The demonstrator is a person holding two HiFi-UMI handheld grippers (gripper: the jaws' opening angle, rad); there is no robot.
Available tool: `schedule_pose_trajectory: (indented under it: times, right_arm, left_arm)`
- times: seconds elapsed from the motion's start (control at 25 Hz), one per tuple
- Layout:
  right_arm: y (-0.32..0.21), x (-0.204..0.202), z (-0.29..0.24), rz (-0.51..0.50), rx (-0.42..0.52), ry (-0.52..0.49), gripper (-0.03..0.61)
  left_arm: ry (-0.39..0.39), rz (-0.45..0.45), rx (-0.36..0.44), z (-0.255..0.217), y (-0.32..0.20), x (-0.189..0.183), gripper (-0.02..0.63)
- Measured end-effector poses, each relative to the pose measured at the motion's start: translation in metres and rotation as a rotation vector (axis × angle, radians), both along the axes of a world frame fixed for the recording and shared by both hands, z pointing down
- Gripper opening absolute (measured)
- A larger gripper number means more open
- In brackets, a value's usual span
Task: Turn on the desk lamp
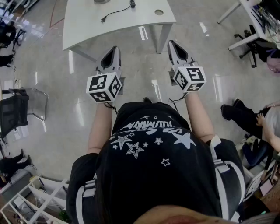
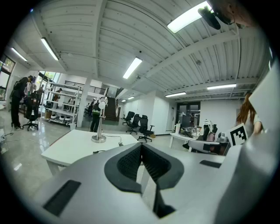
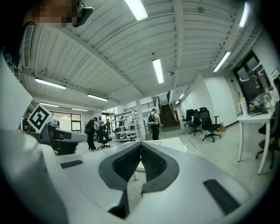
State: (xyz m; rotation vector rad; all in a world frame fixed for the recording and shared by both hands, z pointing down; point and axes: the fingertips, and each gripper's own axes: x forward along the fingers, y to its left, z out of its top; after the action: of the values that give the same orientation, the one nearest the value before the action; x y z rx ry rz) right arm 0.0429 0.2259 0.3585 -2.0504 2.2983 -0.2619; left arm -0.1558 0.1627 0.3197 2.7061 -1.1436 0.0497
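Before a white desk [image 1: 87, 26], a person holds two grippers over the floor, short of its near edge.
Left gripper [image 1: 114, 49] and right gripper [image 1: 171, 43] are both clamped together, empty. Desk lamp [image 2: 99, 127] stands upright near the desk's far edge, with a cable [image 1: 114, 12] beside it.
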Motion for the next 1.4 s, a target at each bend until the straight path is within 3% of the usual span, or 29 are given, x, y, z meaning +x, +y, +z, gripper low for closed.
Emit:
schedule_pose_trajectory:
  times: [0.16,0.36,0.8,1.4]
  right_arm:
    - [-0.003,0.025,0.006,-0.010,-0.008,-0.023,0.006]
    - [-0.007,0.025,0.017,-0.016,-0.021,-0.029,0.006]
    - [-0.043,0.053,0.030,0.012,-0.059,-0.020,0.006]
    - [-0.164,0.056,0.036,0.044,-0.087,-0.024,0.006]
  left_arm:
    - [-0.008,-0.018,-0.007,0.003,-0.002,0.021,0.011]
    - [-0.039,-0.009,-0.017,0.013,-0.003,0.027,0.011]
    - [-0.021,0.030,-0.040,0.028,-0.044,0.056,0.011]
    - [-0.020,0.079,-0.072,0.037,-0.168,0.070,0.011]
